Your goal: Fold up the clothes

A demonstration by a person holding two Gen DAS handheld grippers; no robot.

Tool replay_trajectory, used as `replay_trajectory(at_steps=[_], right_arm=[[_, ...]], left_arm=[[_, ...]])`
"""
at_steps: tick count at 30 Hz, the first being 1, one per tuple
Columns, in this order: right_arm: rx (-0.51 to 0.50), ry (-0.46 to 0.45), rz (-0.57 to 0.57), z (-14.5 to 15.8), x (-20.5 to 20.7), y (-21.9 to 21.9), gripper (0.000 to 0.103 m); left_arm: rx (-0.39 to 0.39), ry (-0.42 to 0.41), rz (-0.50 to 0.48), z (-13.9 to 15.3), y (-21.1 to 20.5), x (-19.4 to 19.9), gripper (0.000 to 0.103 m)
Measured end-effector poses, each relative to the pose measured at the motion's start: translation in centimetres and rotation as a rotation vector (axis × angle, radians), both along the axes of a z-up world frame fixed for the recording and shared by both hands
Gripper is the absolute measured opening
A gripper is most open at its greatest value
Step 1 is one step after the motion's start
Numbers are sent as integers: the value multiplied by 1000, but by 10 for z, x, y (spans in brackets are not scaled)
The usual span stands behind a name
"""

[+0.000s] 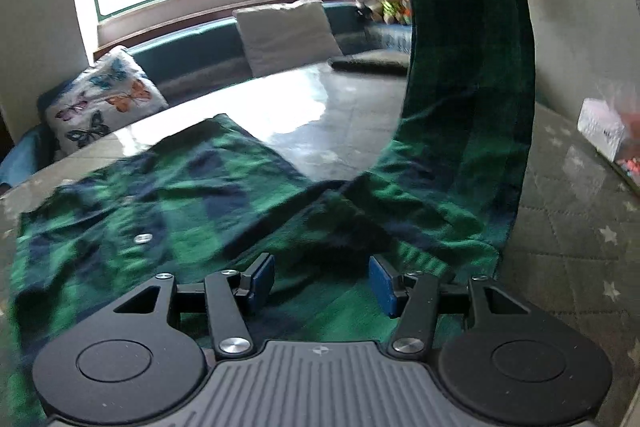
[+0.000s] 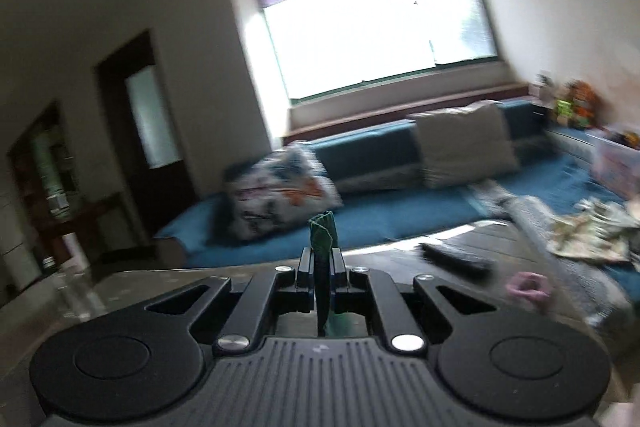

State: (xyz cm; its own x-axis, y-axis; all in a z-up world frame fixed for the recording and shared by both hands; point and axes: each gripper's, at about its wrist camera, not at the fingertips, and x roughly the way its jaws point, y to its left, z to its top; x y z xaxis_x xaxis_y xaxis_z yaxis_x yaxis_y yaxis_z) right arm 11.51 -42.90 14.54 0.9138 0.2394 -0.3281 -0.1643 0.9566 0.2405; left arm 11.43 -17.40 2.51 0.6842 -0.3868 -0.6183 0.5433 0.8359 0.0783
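The left gripper hangs low over the green and navy plaid shirt, fingers spread wide, holding nothing. The right gripper is raised high, jaws clamped on a sleeve that arcs upward. The shirt's body lies flat on the table

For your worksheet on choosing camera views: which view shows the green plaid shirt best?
The left wrist view: the green plaid shirt lies spread on the table, one part lifted high. The right wrist view shows only a pinched bit in the right gripper.
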Motion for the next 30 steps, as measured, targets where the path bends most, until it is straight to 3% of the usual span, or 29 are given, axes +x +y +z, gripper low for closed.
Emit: replay_trajectory(at_steps=[8, 14, 20, 23, 26, 30], right_arm=[[-23, -58, 254, 34, -7, 105, 6], [-101, 3, 451, 14, -4, 207, 6], [-218, 110, 624, -34, -14, 300, 6], [-269, 167, 685, -59, -21, 327, 7], [-274, 227, 734, -77, -31, 338, 15], [-276, 213, 769, -72, -50, 325, 27]], left_arm=[[-22, -76, 171, 19, 108, -41, 56], [-25, -102, 327, 24, 189, -73, 56], [-48, -103, 455, 20, 240, -87, 56], [-66, -90, 485, 16, 252, -88, 56], [-82, -84, 487, 15, 256, -89, 55], [-114, -73, 453, 16, 252, -88, 53]])
